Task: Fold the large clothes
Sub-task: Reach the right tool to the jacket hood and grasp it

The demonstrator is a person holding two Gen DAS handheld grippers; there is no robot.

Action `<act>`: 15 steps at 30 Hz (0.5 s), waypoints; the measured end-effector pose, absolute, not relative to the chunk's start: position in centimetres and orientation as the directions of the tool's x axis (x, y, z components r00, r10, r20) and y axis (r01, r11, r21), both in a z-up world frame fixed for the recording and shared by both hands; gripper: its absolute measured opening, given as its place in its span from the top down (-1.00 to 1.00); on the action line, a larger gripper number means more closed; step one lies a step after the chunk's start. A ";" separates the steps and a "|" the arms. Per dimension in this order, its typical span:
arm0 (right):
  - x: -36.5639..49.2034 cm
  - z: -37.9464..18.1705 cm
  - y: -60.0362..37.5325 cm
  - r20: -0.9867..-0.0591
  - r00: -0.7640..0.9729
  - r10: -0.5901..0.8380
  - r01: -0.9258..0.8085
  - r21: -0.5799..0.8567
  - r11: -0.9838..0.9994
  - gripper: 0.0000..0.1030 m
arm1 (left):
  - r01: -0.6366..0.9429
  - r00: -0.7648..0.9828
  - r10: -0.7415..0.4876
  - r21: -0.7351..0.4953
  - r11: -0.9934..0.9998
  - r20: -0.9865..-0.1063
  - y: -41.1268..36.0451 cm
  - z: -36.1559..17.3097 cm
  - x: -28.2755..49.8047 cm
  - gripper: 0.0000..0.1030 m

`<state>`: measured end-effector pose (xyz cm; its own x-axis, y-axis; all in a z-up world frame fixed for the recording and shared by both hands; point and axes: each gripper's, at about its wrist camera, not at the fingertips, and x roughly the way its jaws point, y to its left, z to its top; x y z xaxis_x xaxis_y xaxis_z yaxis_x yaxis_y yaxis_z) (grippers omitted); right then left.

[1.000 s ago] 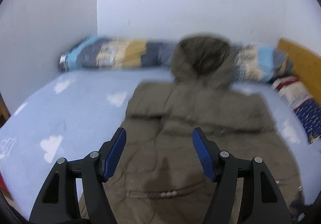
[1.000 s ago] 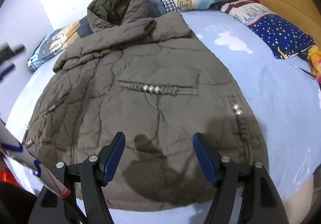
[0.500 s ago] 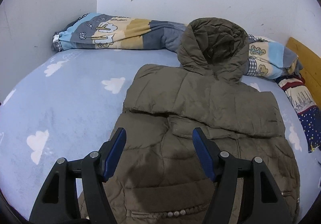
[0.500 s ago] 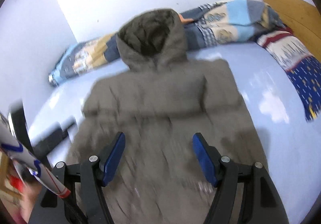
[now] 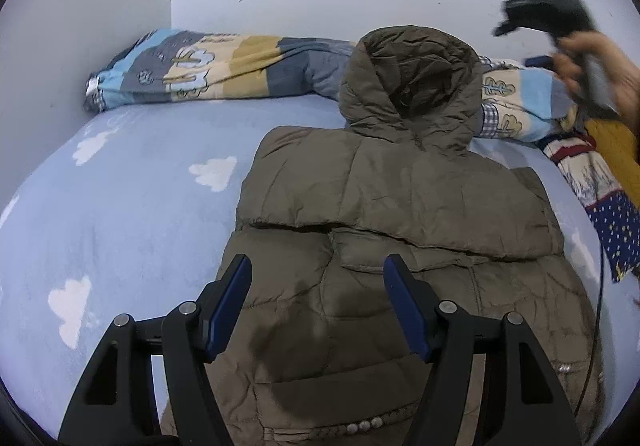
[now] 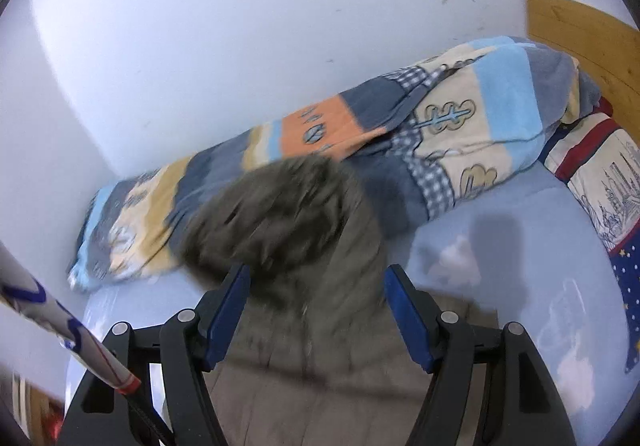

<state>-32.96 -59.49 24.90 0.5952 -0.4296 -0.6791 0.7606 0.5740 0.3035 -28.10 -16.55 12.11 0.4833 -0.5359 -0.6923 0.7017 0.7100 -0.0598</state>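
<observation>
Lying flat on the bed [image 5: 120,214], hood [image 5: 412,86] propped against the rolled quilt [image 5: 208,66] at the wall, sleeves folded in across the chest: olive padded jacket [image 5: 400,226], roughly mid-mattress, nearer the right side.

Left side first. Left tool [image 5: 316,310] poised low over the lower body of the jacket, blue pads [image 5: 228,306] parted, nothing between them, touching no fabric so far as can be seen. Risk here: closing on the top layer only. Thick, slippery quilting would likely slide, leaving the under layer behind and the fold skewed. Folded sleeve edge just ahead could also be dragged open if caught by a fingertip.

Moving right. Right tool [image 6: 316,310] up near the hood, released as well, nothing gripped; picture blurred, so exact spot over the collar hard to judge. Seen from the left view, held high in a hand [image 5: 600,66] beyond the hood. Danger: coming down on the quilt instead of the hood, or pinching both together, since hood and quilt touch. Puffy hood likely to spring back once let go, undoing a fold.

Far right: patterned pillow [image 6: 600,186] close by the jacket's edge; a wide swing could snag it.
</observation>
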 end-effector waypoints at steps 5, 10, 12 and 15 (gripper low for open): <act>-29.6 22.8 -64.6 -0.692 0.570 -0.444 0.778 0.278 0.564 -0.43 | 0.705 0.467 -0.509 -0.043 0.708 -0.723 -16.8 10.8 -27.8 -0.31; -25.9 20.1 -67.8 -0.709 0.533 -0.462 0.788 0.216 0.576 -0.09 | 0.715 0.468 -0.491 -0.012 0.699 -0.735 -17.2 9.9 -28.1 -0.31; -24.9 19.4 -68.7 -0.707 0.512 -0.488 0.796 0.177 0.578 0.13 | 0.719 0.460 -0.486 -0.009 0.695 -0.743 -17.5 9.5 -28.2 -0.31; -24.6 18.1 -68.9 -0.713 0.495 -0.497 0.797 0.143 0.587 0.82 | 0.723 0.443 -0.482 -0.016 0.691 -0.756 -18.0 9.0 -28.2 -0.31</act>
<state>-24.59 -68.95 18.08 0.4946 -0.4971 -0.7129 0.7966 0.5874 0.1430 -28.22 -17.97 9.04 0.4433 -0.4817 -0.7559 0.7227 0.6910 -0.0165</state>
